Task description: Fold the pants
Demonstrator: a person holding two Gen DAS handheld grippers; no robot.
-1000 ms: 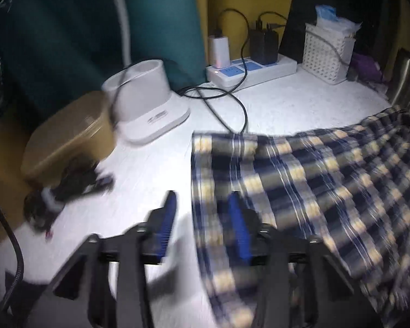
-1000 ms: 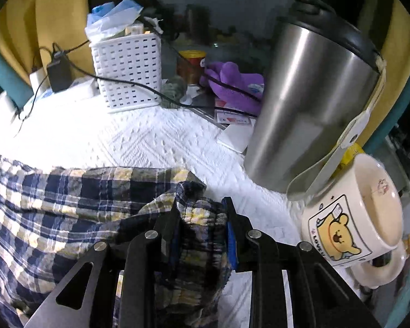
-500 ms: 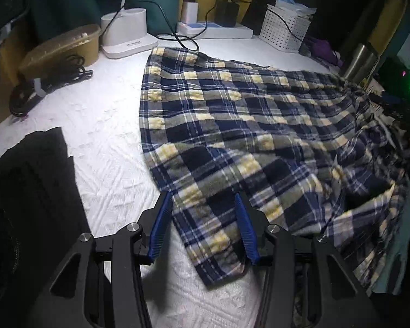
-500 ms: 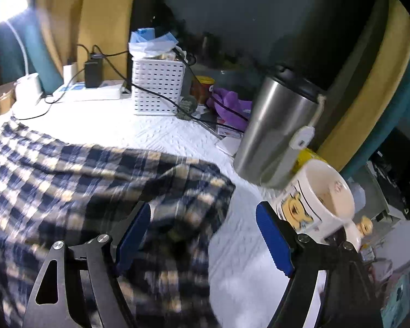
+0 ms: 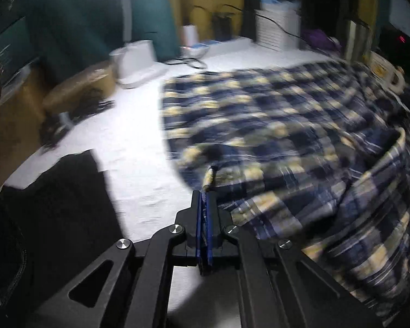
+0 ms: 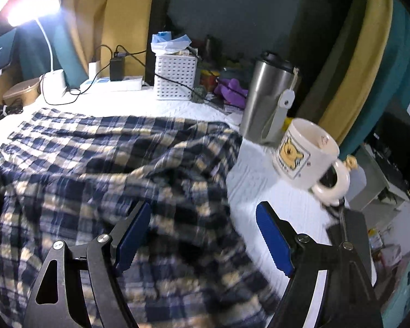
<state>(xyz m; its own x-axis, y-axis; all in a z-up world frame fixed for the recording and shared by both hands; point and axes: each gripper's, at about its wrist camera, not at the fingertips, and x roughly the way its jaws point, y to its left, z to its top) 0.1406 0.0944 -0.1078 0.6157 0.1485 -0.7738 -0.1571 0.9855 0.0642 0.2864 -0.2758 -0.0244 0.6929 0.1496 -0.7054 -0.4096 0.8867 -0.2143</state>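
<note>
Item: navy-and-cream plaid cotton pants (image 5: 287, 125), spread over the white textured table cover (image 5: 133, 142), filling the left wrist view from 12 to 4 o'clock.

Left gripper (image 5: 204, 202): black frame, blue pads pressed together on a hem corner of the pants, at 6 o'clock in its own view.

Right gripper (image 6: 202, 235): jaws apart, nothing clamped; bunched plaid cloth lies under and between them.

Adjacent: steel travel tumbler (image 6: 267, 101) and cream bear-print mug (image 6: 306, 153), at 1 to 2 o'clock in the right wrist view, just beside the fabric.

Step, as judged: taking hold for a fold. Next move likely calls for the right gripper to pinch the matching edge, clear of the mug.
</note>
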